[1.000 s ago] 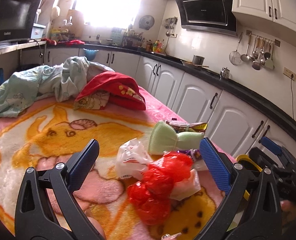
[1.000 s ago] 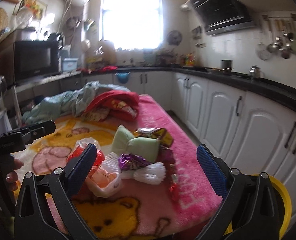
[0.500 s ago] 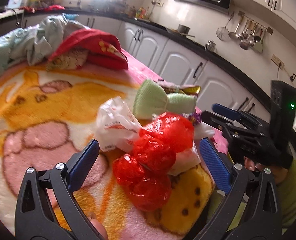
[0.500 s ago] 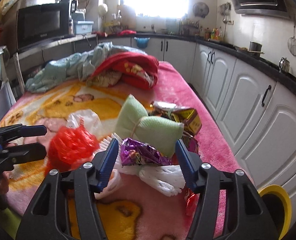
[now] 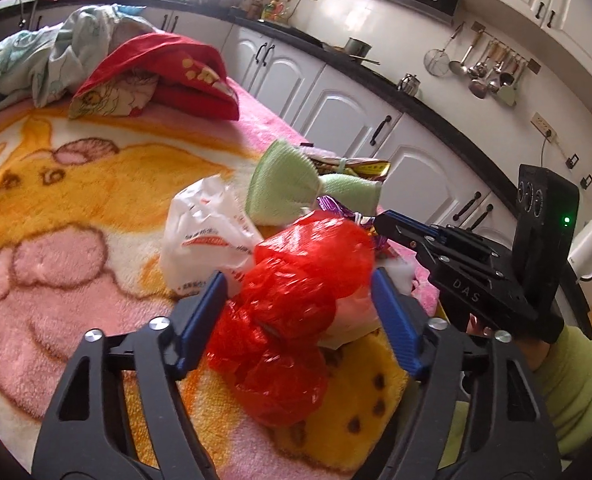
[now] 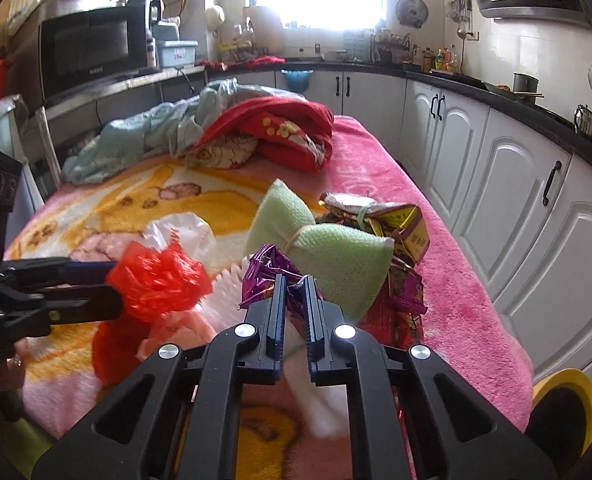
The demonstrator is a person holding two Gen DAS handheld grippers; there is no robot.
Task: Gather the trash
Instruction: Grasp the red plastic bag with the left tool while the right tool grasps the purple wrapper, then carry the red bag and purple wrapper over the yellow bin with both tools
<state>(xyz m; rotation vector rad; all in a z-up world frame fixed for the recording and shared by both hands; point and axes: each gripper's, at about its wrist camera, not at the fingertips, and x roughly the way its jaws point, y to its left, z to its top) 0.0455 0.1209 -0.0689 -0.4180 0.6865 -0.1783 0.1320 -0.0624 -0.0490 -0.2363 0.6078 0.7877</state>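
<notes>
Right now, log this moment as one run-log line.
left tool: closing around red bag, grip unconfirmed | right tool: shut on purple wrapper | surface: blanket | left on it: white bag, green pouch

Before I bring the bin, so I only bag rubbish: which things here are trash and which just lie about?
Trash:
crumpled red plastic bag
white plastic bag
purple foil wrapper
gold snack packet

Lying about:
green tied sponge
red folded blanket
pale blue bedding

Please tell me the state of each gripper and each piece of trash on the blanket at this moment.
Left gripper: open, fingers around the red bag.
Right gripper: shut on the purple wrapper.
Red plastic bag: crumpled, between the left fingers.
White plastic bag: crumpled, lying untouched.
Green sponge: tied, lying on the blanket.
</notes>
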